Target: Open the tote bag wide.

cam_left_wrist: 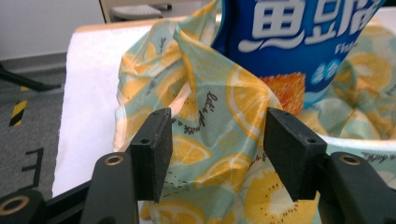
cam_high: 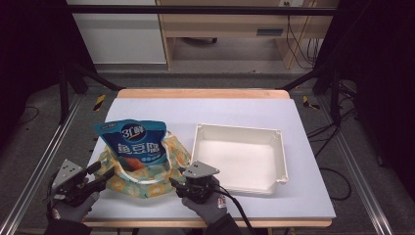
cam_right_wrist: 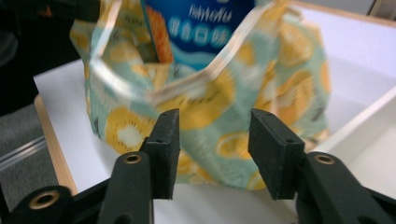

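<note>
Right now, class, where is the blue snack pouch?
In the high view the blue snack pouch stands upright inside the lemon-print fabric bag, on the table's left half, just left of the white tray.

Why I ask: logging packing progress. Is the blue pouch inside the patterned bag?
Partly in: the blue pouch stands upright, its top above the patterned bag.
</note>
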The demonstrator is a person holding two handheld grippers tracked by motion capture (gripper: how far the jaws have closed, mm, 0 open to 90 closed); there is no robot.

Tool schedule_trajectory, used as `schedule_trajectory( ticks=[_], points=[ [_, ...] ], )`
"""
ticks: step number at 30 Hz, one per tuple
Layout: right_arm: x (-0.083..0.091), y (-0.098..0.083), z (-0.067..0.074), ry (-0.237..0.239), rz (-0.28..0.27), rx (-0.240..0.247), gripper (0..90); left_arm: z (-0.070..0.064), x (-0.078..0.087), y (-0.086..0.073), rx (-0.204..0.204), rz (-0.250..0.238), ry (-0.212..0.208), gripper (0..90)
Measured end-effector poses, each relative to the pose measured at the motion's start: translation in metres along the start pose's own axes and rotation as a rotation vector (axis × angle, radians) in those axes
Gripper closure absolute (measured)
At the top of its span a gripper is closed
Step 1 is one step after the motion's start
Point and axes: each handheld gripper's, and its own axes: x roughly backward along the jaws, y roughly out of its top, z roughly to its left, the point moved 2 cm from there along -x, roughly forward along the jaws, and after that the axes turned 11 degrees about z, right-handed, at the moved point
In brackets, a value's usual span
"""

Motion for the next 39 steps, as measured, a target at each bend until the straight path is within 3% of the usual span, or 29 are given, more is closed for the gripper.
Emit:
schedule_trajectory(
  ticks=[3, 16, 27, 35, 39],
  points=[
    [0.01, 0.004, -0.006, 0.006, -0.033, -0.017, 50.6, -0.001, 0.004, 0.001, -0.001, -0.023, -0.002, 41.9],
    [0.039, 0.016, -0.031, -0.044, -0.132, -0.053, 48.2, -0.002, 0.021, 0.015, 0.014, -0.115, -0.022, 40.1],
    [0.052, 0.051, -0.042, -0.006, -0.2, -0.042, 45.9, -0.007, 0.008, 0.007, -0.003, -0.082, -0.016, 39.9],
    [0.047, 0.079, -0.045, 0.03, -0.219, -0.026, 45.2, -0.008, 0.004, 0.003, -0.004, -0.07, -0.015, 39.9],
    [0.041, 0.092, -0.044, 0.049, -0.217, -0.009, 45.0, -0.008, 0.0, 0.0, -0.008, -0.039, -0.023, 39.9]
  ],
)
